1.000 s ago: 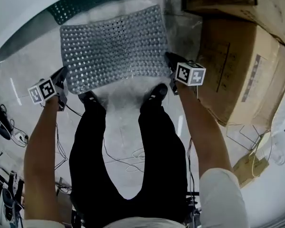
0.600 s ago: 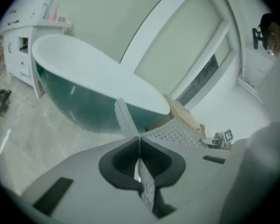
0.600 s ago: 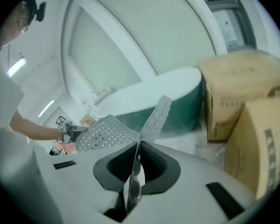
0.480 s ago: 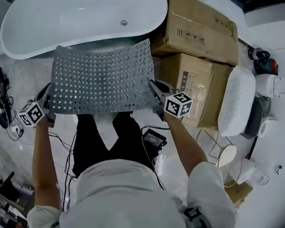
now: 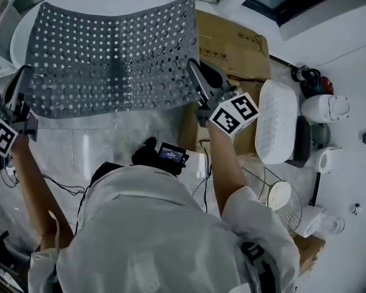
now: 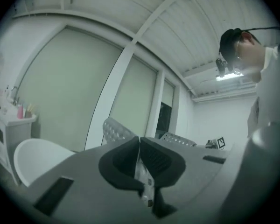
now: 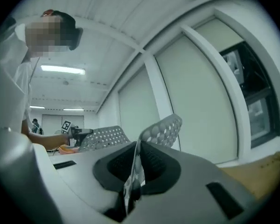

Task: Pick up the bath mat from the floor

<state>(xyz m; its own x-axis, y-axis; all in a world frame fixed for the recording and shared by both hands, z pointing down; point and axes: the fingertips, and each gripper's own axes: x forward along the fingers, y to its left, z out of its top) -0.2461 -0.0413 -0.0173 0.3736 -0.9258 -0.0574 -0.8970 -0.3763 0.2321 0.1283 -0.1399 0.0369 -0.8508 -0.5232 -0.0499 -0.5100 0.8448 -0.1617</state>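
Note:
The grey perforated bath mat hangs stretched out in the air in the head view, held up by two of its corners above a white bathtub. My left gripper is shut on the mat's left lower corner. My right gripper is shut on the right edge. In the left gripper view the mat's edge sticks out past the closed jaws of the left gripper. In the right gripper view the mat curls up from the closed jaws of the right gripper, and the other gripper shows far off at the left.
Cardboard boxes stand just right of the mat. A white oval cushion, a wire basket and white jugs lie further right. Cables trail on the floor by the person's left arm.
Both grippers have risen with the mat, from floor level to well above the tub. The person has straightened up, and the view now takes in more of the room's right side.

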